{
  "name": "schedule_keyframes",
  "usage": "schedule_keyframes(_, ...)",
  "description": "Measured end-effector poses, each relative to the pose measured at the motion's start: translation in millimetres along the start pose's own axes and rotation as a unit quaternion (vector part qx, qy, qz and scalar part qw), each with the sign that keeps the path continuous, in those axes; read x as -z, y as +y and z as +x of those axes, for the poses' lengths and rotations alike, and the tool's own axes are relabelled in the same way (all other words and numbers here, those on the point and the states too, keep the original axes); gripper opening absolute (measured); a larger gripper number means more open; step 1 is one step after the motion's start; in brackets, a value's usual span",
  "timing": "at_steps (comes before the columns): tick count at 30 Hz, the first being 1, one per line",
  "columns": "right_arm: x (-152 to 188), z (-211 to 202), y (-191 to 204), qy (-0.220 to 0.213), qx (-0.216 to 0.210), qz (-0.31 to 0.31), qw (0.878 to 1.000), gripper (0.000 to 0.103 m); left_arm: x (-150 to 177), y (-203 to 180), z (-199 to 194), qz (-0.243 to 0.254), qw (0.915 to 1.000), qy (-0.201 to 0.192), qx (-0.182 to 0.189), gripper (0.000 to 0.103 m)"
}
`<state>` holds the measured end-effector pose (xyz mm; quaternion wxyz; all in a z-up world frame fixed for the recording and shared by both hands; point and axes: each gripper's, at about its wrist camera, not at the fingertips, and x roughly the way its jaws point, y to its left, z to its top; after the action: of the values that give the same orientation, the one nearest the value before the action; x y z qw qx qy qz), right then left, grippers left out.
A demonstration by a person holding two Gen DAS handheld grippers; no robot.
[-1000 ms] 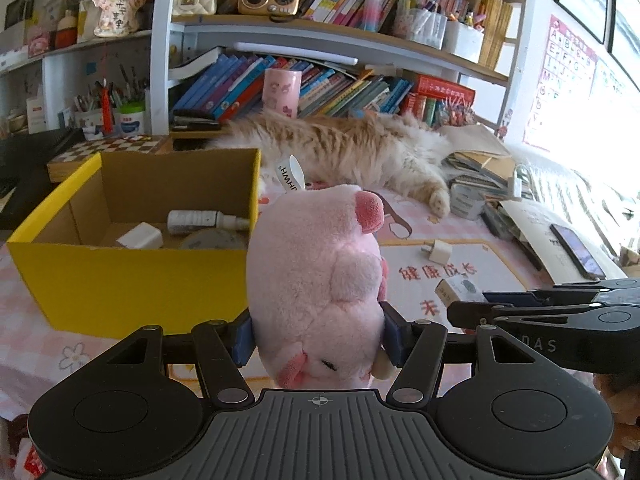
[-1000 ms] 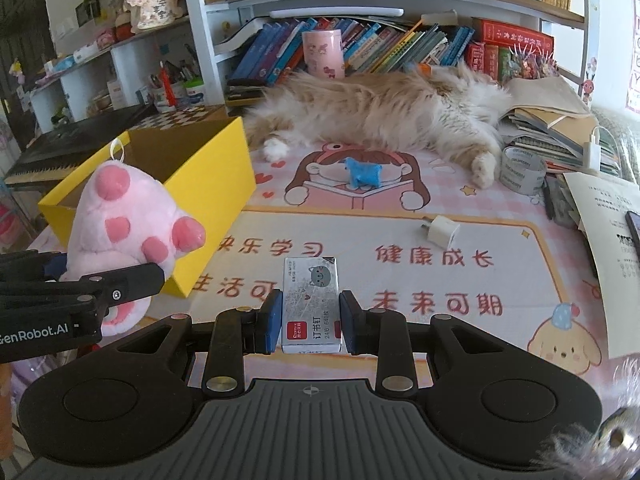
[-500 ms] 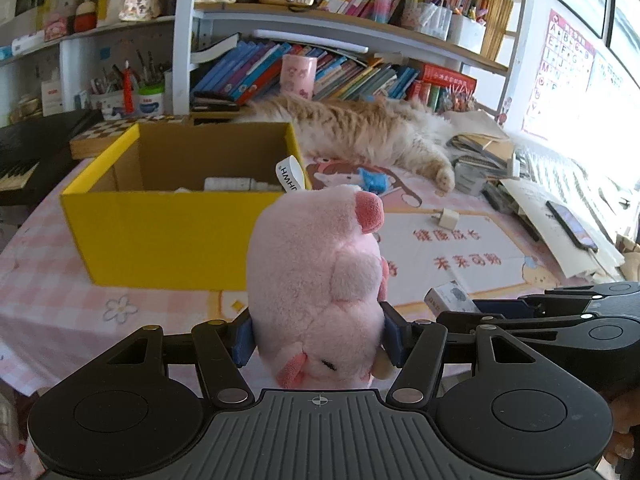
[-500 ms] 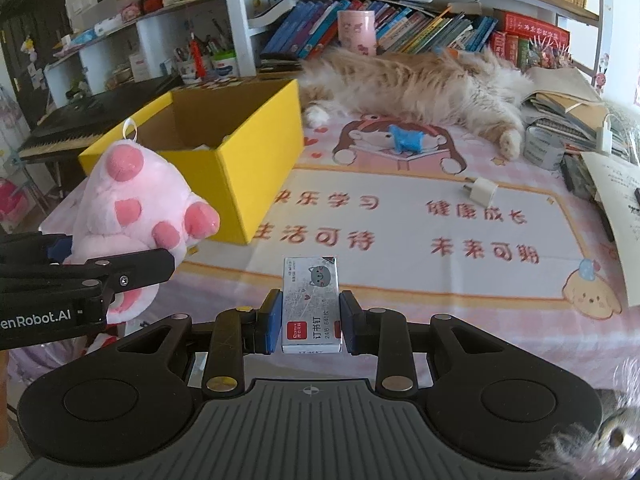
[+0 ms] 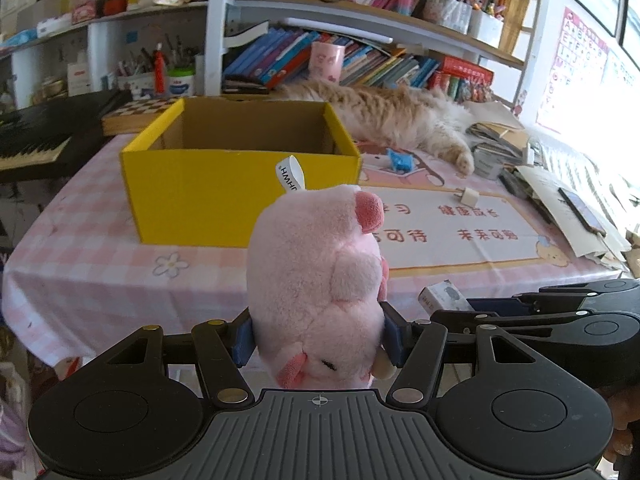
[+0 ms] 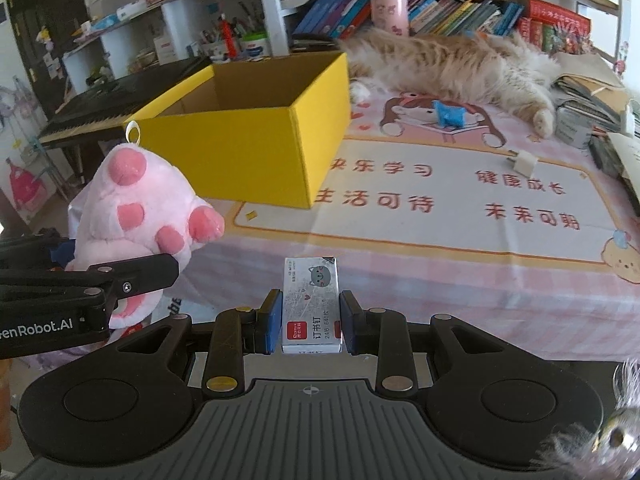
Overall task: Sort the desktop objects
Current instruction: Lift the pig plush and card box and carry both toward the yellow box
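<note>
My left gripper (image 5: 318,336) is shut on a pink plush toy (image 5: 316,280), its blue pads pressed into both sides; the same pink plush toy (image 6: 136,216) shows at the left of the right wrist view. My right gripper (image 6: 310,322) is shut on a small white staple box (image 6: 311,304) with a cat print, seen again as the staple box (image 5: 442,298) low right in the left view. Both grippers hover off the near edge of the table, in front of the open yellow box (image 5: 240,176). A blue toy (image 6: 450,112) and a white charger plug (image 6: 522,162) lie on the printed mat (image 6: 460,196).
A long-haired orange cat (image 6: 448,64) lies across the back of the table. Stacked papers, a tape roll (image 6: 570,128) and a phone (image 5: 582,212) crowd the right side. Bookshelves stand behind, a keyboard piano (image 6: 104,116) to the left. The pink tablecloth (image 5: 92,272) hangs over the near edge.
Both grippers have drawn back from the table with their loads; the yellow box and mat now look smaller and farther, and the near table edge has come into view.
</note>
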<state>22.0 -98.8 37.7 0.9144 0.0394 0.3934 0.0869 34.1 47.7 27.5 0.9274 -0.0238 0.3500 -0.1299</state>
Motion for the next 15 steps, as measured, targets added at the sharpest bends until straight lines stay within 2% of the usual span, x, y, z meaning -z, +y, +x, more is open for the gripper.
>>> schedule_keyframes(15,-1.9,6.9,37.3,0.004,-0.030,-0.060,0.998,0.027,7.9,23.0,-16.4,-0.028,0.9993,-0.013,-0.023,0.061)
